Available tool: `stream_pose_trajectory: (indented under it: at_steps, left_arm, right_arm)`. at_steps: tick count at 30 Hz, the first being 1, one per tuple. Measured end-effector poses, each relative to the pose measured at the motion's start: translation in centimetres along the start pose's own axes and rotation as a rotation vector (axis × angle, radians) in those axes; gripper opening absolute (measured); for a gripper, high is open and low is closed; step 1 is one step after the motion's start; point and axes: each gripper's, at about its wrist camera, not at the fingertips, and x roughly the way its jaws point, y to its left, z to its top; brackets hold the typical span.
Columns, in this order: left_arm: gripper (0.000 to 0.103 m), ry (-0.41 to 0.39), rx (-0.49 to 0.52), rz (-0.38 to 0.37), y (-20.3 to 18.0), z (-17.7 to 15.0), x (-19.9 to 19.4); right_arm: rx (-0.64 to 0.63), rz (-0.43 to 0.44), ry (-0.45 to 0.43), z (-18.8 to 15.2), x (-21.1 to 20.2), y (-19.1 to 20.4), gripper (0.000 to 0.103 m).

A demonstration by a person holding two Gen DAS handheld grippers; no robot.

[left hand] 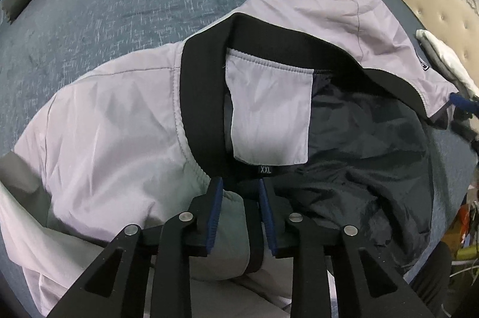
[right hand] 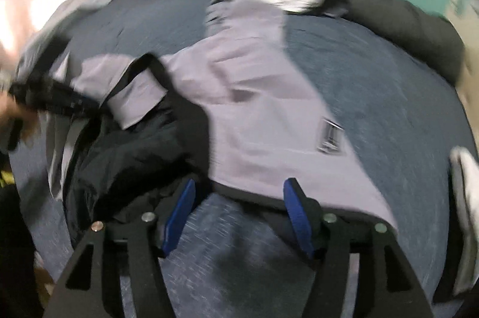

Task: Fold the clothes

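Pinching the jacket [left hand: 119,120] collar [left hand: 203,108], the left claw [left hand: 240,186] grips, while the right claw [right hand: 239,192] gapes empty.

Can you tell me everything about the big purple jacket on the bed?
The jacket is pale lilac, thin and crinkly like nylon, with a black ribbed collar, dark lining and an XXL tag. It lies open and rumpled on the blue bedspread. The left gripper has its jaws shut on the collar; the right gripper is open at the edge.
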Motion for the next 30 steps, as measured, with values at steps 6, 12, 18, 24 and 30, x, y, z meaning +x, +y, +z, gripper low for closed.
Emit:
stream_pose_trajectory:
  at_steps: [6,12,18,24,30]
  left_arm:
    - [0.041,-0.013,0.035,-0.027,-0.7,-1.3,-1.6]
    - [0.042,-0.013,0.107,0.028,-1.7,-2.3,-1.2]
    - [0.042,-0.022,0.161,0.081,-1.8,-2.5,-0.3]
    - [0.042,-0.047,0.139,0.062,-0.1,-3.6,-1.6]
    - [0.03,-0.063,0.109,0.059,1.1,-3.9,-2.4]
  right_arm:
    - [-0.1,-0.083,0.069,1.2,3.8,2.5,0.066]
    - [-0.125,-0.166,0.07,1.2,4.7,2.0,0.066]
    - [-0.134,-0.217,0.07,1.1,5.1,1.1,0.066]
    - [-0.123,-0.213,0.068,1.2,5.3,0.6,0.066]
    - [-0.112,-0.195,0.072,1.0,5.5,1.2,0.066]
